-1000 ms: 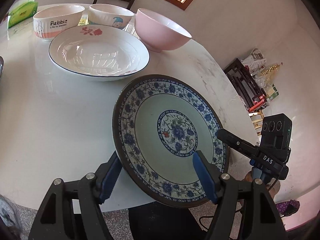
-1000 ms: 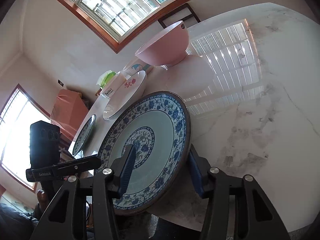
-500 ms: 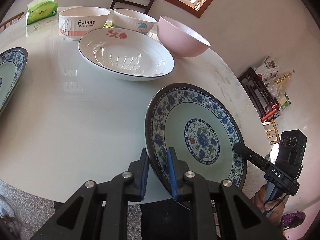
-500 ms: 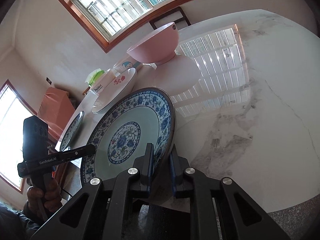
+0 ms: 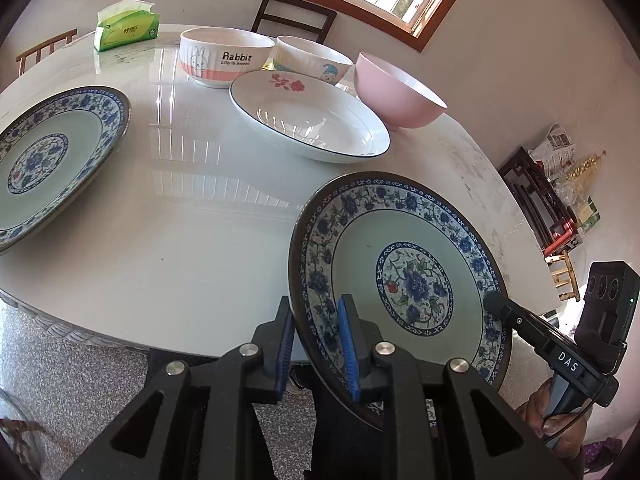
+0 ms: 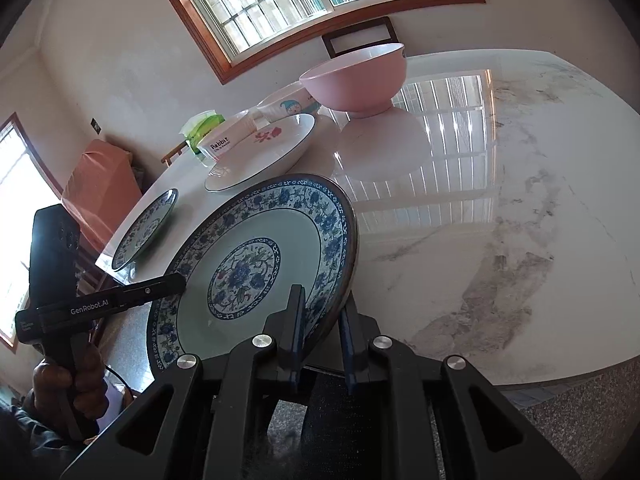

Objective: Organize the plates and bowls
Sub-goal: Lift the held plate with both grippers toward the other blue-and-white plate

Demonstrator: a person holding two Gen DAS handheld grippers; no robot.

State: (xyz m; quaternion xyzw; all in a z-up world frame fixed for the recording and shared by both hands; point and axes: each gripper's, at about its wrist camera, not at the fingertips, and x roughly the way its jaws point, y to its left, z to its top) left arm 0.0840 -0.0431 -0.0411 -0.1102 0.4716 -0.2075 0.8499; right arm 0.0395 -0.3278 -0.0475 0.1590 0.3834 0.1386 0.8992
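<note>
- The white marble table (image 5: 180,264) carries everything; the held plate sits at its near edge, part of it overhanging the floor, so any lift should go up first and only then inward over the tabletop
- The blue floral plate (image 5: 404,276) is the piece in hand, tilted with its near rim raised; judged from the matching plate (image 5: 48,160) lying well apart on the left side of the table, stacking onto that one looks the likely aim
- The white rose plate (image 5: 312,120) lies between the two routes further back; carry the load in front of it, low enough to stay steady but clear of its rim
- The pink bowl (image 5: 400,92), Rabbit bowl (image 5: 224,60) and cartoon bowl (image 5: 312,60) stand at the back, out of the way
- The left gripper (image 5: 316,344) is clamped on the plate's near-left rim, blue pads on either face
- The right gripper (image 6: 322,332) pinches the near-right rim likewise; keep both squeezes even and move the hands together, since a glazed rim can slip if one side leads
</note>
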